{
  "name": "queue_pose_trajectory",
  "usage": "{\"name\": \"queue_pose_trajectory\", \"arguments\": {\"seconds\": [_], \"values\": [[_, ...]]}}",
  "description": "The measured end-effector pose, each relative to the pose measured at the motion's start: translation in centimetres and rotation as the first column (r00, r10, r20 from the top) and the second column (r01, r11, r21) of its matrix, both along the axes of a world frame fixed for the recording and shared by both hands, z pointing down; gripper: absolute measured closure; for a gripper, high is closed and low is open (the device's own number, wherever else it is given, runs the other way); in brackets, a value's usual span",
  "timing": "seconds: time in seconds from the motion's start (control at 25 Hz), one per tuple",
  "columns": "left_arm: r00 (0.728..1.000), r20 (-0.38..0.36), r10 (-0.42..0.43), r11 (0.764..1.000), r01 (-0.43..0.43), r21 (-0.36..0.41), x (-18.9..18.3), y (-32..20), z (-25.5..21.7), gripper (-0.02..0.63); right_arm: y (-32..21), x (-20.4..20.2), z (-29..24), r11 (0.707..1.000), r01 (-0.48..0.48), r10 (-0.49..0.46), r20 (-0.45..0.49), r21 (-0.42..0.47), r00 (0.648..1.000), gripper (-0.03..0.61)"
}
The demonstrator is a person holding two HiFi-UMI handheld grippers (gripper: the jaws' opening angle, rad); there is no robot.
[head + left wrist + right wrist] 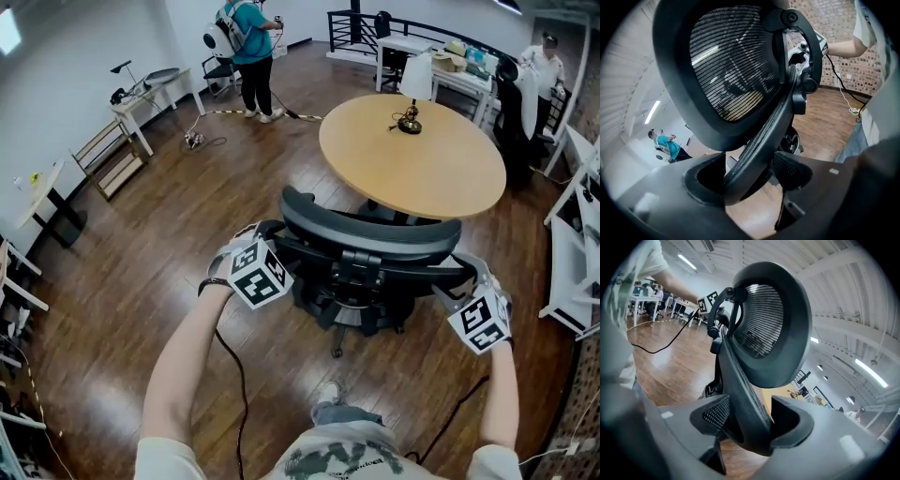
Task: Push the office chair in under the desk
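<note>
A black mesh office chair stands at the near edge of the round wooden desk, its seat partly beneath the top and its backrest facing me. My left gripper is shut on the backrest's left edge, and my right gripper is shut on its right edge. In the left gripper view the jaws clamp the curved rim below the mesh backrest. The right gripper view shows that gripper clamped on the same rim under the mesh. The chair base rests on the wooden floor.
A small table lamp stands on the desk. White shelving lines the right side, and a white table with low racks the left wall. A person in teal stands far back; another is at the far right.
</note>
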State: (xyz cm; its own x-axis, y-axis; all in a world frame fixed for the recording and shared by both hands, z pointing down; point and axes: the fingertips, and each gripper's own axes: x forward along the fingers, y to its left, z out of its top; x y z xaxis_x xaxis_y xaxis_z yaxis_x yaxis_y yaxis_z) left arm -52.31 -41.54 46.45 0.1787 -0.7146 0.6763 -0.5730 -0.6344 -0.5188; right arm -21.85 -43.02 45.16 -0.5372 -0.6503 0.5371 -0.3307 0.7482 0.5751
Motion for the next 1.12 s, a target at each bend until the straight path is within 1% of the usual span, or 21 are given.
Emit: {"name": "queue_pose_trajectory", "arguments": {"seconds": [0.32, 0.52, 0.68, 0.84, 0.96, 1.12], "values": [[0.999, -0.004, 0.053, 0.999, -0.053, 0.006, -2.3, -5.6, 0.7, 0.273, -3.7, -2.3, 0.6, 0.997, -0.073, 0.073, 0.002, 0.000, 0.997, 0.304], [0.998, 0.008, 0.070, 0.998, -0.070, 0.004, -3.6, -8.3, 0.5, 0.272, -5.2, -3.5, 0.3, 0.996, -0.088, 0.088, -0.003, -0.007, 0.996, 0.304], [0.996, 0.024, 0.090, 0.996, -0.089, -0.023, -4.0, -8.8, 0.5, 0.272, -4.7, -4.0, 0.1, 0.995, -0.101, 0.101, 0.005, 0.014, 0.995, 0.304], [0.995, 0.025, 0.101, 0.995, -0.101, -0.001, -5.1, -9.1, 0.5, 0.272, -4.8, -5.1, 0.2, 0.993, -0.120, 0.120, 0.013, 0.017, 0.993, 0.304], [0.993, 0.016, 0.117, 0.993, -0.118, 0.011, -5.1, -9.3, 0.6, 0.272, -4.9, -5.2, 0.4, 0.990, -0.139, 0.139, 0.015, 0.015, 0.990, 0.299], [0.991, -0.003, 0.137, 0.989, -0.136, 0.054, -5.2, -9.2, 0.8, 0.270, -4.8, -5.6, 1.1, 0.985, -0.172, 0.172, -0.003, 0.011, 0.985, 0.298]]}}
